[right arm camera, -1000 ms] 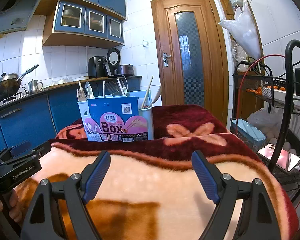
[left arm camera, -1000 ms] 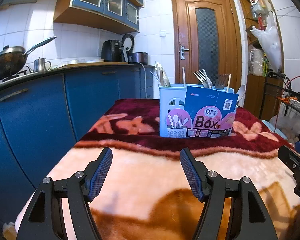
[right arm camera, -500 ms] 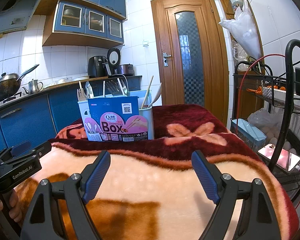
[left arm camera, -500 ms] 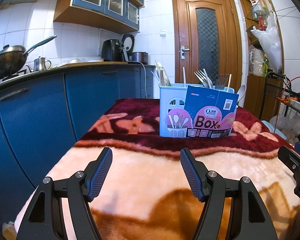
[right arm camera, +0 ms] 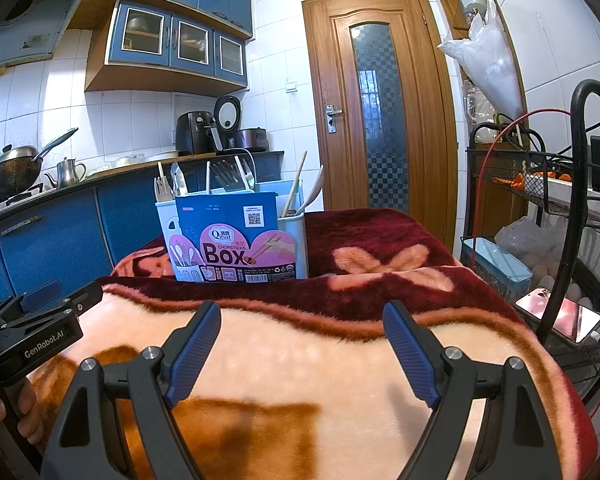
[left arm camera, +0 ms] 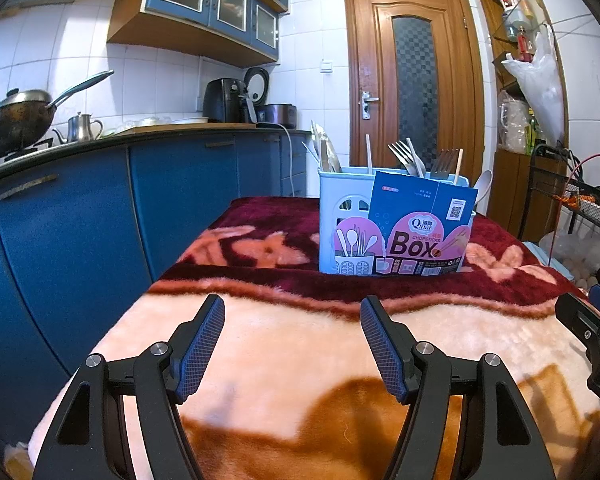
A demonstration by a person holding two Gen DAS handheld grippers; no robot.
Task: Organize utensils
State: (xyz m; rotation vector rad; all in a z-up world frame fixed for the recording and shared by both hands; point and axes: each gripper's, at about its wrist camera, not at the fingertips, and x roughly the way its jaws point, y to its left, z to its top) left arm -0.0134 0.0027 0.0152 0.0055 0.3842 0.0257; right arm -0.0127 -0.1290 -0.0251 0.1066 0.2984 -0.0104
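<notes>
The left gripper [left arm camera: 292, 344] and right gripper [right arm camera: 300, 344] both hover with jaws wide apart and empty over the plush blanket [left arm camera: 300, 360], well short of the pale-blue plastic utensil caddy [left arm camera: 342, 216] at the table's far end. Its forks [left arm camera: 404, 156], chopsticks [right arm camera: 294, 186] and spoons stand upright — thin, stiff, likely light and slippery, so best pinched across the shaft near the top. The cardboard sleeve [right arm camera: 236, 236] hugging its front looks flimsy.

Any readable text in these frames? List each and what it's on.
"Qinar", "CHOPSTICKS", "Box": cardboard sleeve on the utensil holder.
"GenRobot.AI": left gripper's body, seen in the right wrist view.
QR code, barcode and small print on the sleeve: too small to read.
</notes>
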